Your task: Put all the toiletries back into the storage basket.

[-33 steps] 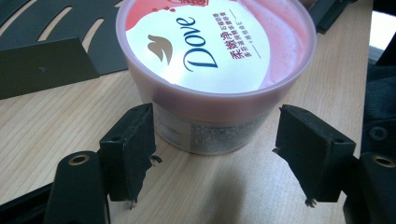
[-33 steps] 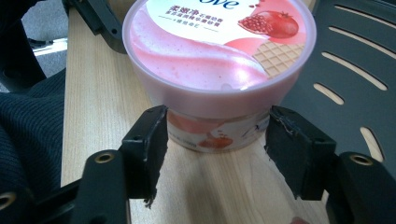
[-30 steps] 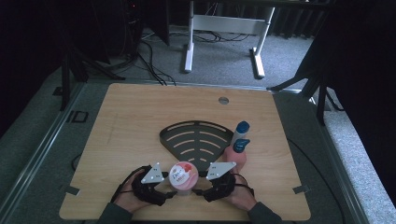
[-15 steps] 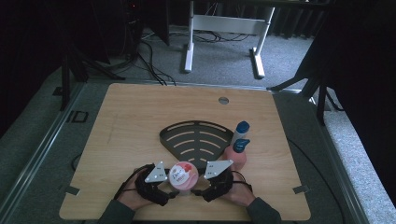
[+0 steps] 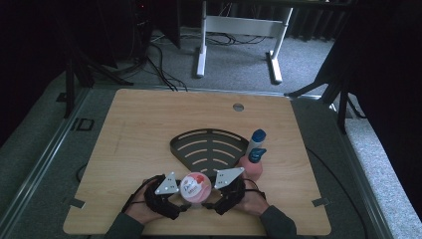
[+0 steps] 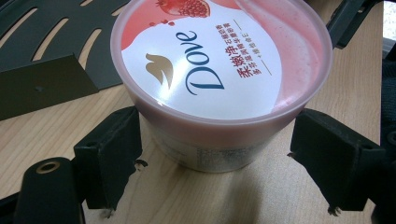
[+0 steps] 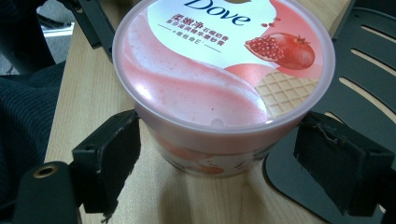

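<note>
A pink Dove tub (image 5: 195, 186) with a pomegranate lid stands upright on the wooden table near its front edge. My left gripper (image 5: 183, 201) comes at it from the left and my right gripper (image 5: 213, 200) from the right. In the left gripper view the tub (image 6: 219, 79) sits between the black pads (image 6: 112, 149) of the left gripper (image 6: 215, 140), with a thin gap on the right side. The right gripper (image 7: 217, 140) straddles the tub (image 7: 219, 84) the same way. Both pairs of jaws have just been opening around the tub, and no pad presses on it.
A black slotted fan-shaped rack (image 5: 209, 147) lies just behind the tub. At the rack's right edge stand a pink bottle with a blue cap (image 5: 252, 167) and a white bottle with a blue cap (image 5: 257, 139). The table (image 5: 144, 124) has a cable hole (image 5: 238, 106) at the back.
The grey plates on both grippers have edged slightly toward the tub. The tub and the bottles stay where they were.
</note>
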